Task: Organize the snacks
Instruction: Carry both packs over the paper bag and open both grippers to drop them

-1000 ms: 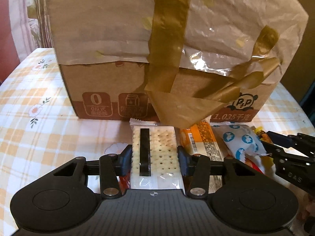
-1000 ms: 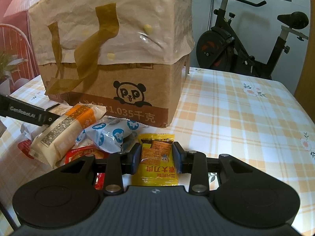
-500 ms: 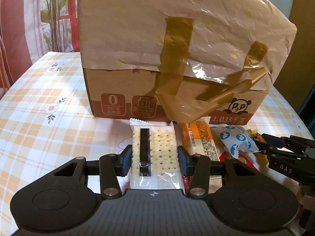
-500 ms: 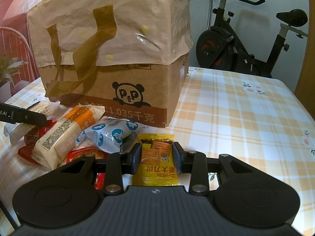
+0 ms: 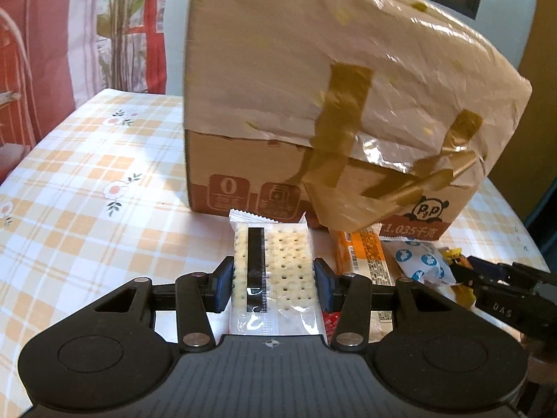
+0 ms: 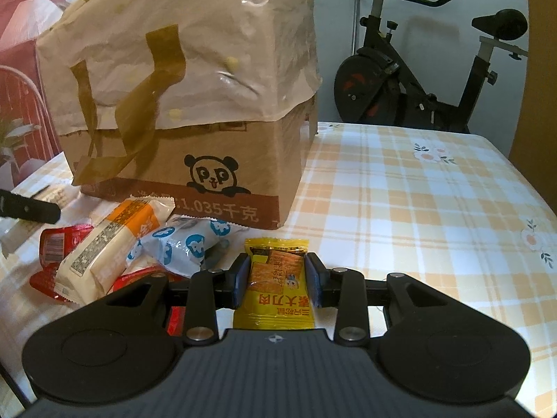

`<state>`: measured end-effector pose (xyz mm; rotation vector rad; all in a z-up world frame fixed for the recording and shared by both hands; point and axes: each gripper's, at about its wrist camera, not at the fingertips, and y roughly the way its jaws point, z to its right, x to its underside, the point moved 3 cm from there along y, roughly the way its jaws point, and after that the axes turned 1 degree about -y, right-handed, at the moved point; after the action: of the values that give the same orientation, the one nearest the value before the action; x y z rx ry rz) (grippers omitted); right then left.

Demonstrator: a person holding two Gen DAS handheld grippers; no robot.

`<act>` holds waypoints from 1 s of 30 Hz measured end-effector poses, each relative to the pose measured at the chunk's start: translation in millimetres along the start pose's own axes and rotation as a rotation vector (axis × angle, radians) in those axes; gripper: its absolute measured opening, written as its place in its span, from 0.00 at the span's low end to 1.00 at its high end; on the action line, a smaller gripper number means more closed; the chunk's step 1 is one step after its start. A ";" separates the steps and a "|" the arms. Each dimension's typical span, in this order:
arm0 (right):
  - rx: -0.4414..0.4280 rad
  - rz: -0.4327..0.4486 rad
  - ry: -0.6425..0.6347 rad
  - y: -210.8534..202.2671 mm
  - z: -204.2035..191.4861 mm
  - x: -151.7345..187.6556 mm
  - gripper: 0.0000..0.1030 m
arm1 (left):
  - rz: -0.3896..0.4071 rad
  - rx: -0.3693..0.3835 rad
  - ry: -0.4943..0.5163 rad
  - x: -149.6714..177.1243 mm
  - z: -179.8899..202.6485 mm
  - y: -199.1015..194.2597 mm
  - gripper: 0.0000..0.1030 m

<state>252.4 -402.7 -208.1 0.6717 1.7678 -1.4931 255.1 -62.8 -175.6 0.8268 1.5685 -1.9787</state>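
Note:
My left gripper is shut on a clear packet of pale crackers, held above the checked tablecloth in front of a big cardboard box wrapped in paper and brown tape. My right gripper is shut on a small yellow snack packet. Loose snacks lie at the foot of the box: an orange-and-white packet, a blue-and-white packet and red packets. The right gripper's fingers show at the right edge of the left wrist view.
The same cardboard box stands close ahead in the right wrist view. An exercise bike stands behind the table's far edge. Checked tablecloth stretches to the right of the box. A plant and red curtain stand beyond the table's left side.
My left gripper has risen and drawn back to the left with the cracker packet, so more of the table left of the box shows. The right gripper has stayed put.

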 end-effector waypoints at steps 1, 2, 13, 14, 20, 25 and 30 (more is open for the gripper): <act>0.002 -0.002 -0.005 -0.7 -0.7 0.3 0.36 | 0.006 -0.001 -0.006 -1.1 -2.0 -2.4 0.48; 0.004 -0.003 -0.009 -0.5 -1.3 0.3 0.36 | 0.014 -0.004 -0.012 -2.6 -4.0 -5.1 0.48; 0.058 0.127 0.101 -51.7 14.6 -26.4 0.35 | 0.285 -0.074 0.087 -59.7 -7.1 -72.7 0.48; 0.064 0.156 0.100 -59.3 15.7 -34.3 0.35 | 0.324 -0.077 0.100 -67.4 -5.0 -81.2 0.48; 0.058 0.353 0.083 -98.2 15.8 -100.7 0.35 | 0.479 -0.059 0.176 -111.9 15.2 -109.5 0.48; 0.005 0.449 0.018 -101.3 -4.7 -155.5 0.35 | 0.522 -0.018 0.190 -150.3 29.1 -107.4 0.48; -0.062 0.447 -0.029 -78.5 -25.7 -190.4 0.35 | 0.497 -0.064 0.192 -178.8 35.6 -78.7 0.49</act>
<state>302.8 -381.9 -7.9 0.9362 1.5086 -1.1323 320.3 -79.3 11.2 1.2687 1.3479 -1.5213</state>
